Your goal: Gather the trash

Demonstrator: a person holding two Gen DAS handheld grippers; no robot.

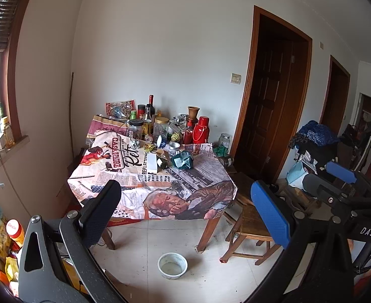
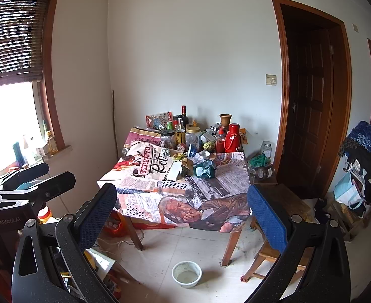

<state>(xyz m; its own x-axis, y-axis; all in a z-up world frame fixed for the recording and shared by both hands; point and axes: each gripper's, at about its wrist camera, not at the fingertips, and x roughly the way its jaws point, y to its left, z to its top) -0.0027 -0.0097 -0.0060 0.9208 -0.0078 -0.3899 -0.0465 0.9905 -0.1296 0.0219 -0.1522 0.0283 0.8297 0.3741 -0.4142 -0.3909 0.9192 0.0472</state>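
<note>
Looking for trash, I settle on the crumpled teal wrapper (image 1: 183, 160) lying near the middle of the surface (image 1: 124, 176), just in front of the crowd of jars and bottles (image 1: 150, 123) ranged along the wall side. Beside it lie a white carton (image 1: 153, 162) and smaller scraps, some yellow, that I cannot identify from here. The wrapper sits loose on the printed cloth, apart from the upright containers, which is why I judge it to be rubbish and not something stored.

My left claw (image 1: 185, 209) is spread wide and holds nothing; my right claw (image 2: 182, 212) is equally wide and empty. Both point at the surface from well back across the floor, so neither is near the wrapper yet.

A white bowl (image 2: 187, 274) stands on the tiles in front of the surface, and a wooden chair (image 1: 251, 224) is tucked at its right corner, partly behind my blue finger.

I see no bin in either view. The heap of bags at the left edge of the left camera's view is cut off by my own claw, and the pile of clothes (image 2: 367, 139) by the doors hides whatever lies beneath it.
</note>
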